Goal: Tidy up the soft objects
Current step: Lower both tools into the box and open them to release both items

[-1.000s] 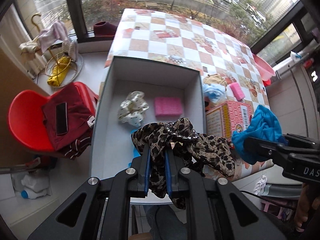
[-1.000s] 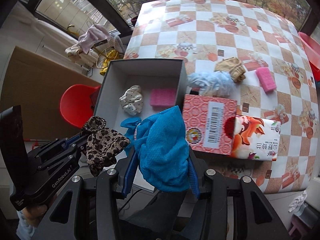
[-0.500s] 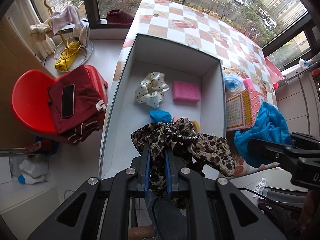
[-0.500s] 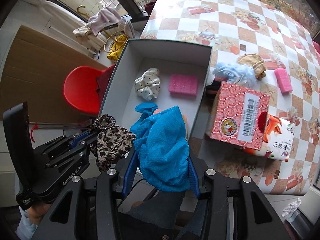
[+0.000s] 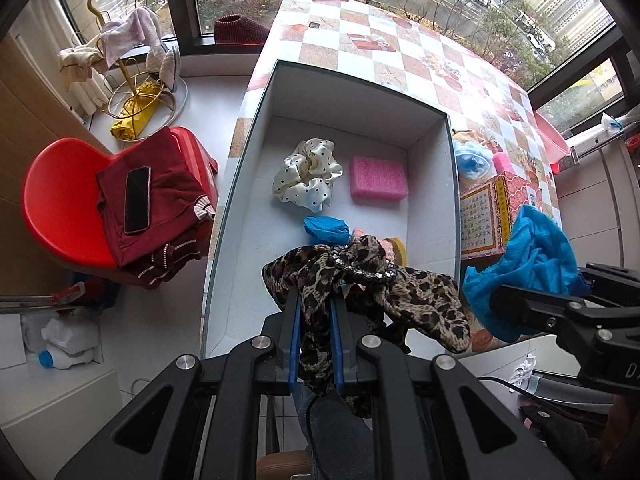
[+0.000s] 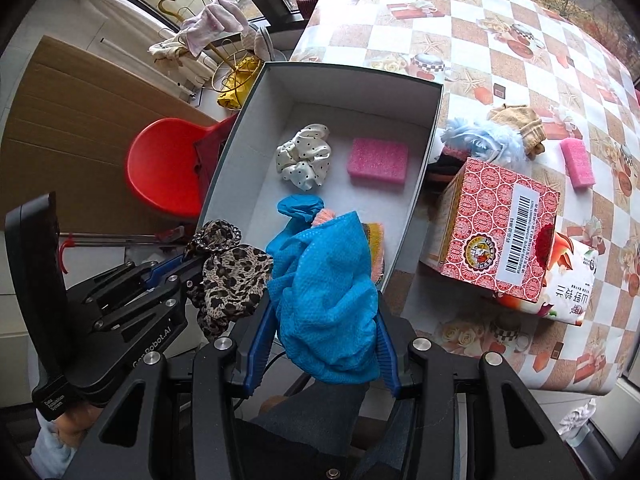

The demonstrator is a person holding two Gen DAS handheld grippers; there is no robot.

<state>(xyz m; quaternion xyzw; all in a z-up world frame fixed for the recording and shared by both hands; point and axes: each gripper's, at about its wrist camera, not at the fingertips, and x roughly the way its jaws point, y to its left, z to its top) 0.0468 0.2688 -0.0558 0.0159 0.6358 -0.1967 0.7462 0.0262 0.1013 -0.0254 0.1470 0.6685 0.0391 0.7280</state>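
- The left gripper (image 5: 314, 312) is pinching the leopard scarf (image 5: 372, 280) — the blue pads are pressed close on a narrow fold, and the rest of the cloth hangs to the right of them.
- The right gripper (image 6: 324, 320) is clamped on the blue cloth (image 6: 324, 272), which fills the space between its pads as a thick bunch.
- The grey box (image 5: 248, 184) lies straight ahead of both grippers and below them; its long axis runs away from the person, so the near end is under the held cloths.
- In my judgement the left gripper is nearer to the box: the scarf hangs over the near end, while the blue cloth, in the left view, hangs just outside the right wall.
- Inside the box already: a dotted scrunchie (image 6: 304, 156), a pink sponge (image 6: 378, 158), a small blue piece (image 6: 300, 208), and pink and yellow items partly hidden by the held cloths.
- Outside on the checked surface (image 6: 480, 32): a pale blue fluffy thing (image 6: 480, 138), a beige one (image 6: 520, 124) and a second pink sponge (image 6: 576, 164).
- Writing: the left gripper body shows "GenRobot.AI" and a sticker "Data Acquisition System"; the right gripper shows only "D". The red carton (image 6: 500, 232) has a barcode with digits too small to read, and the pack under it (image 6: 564, 292) has Chinese characters.
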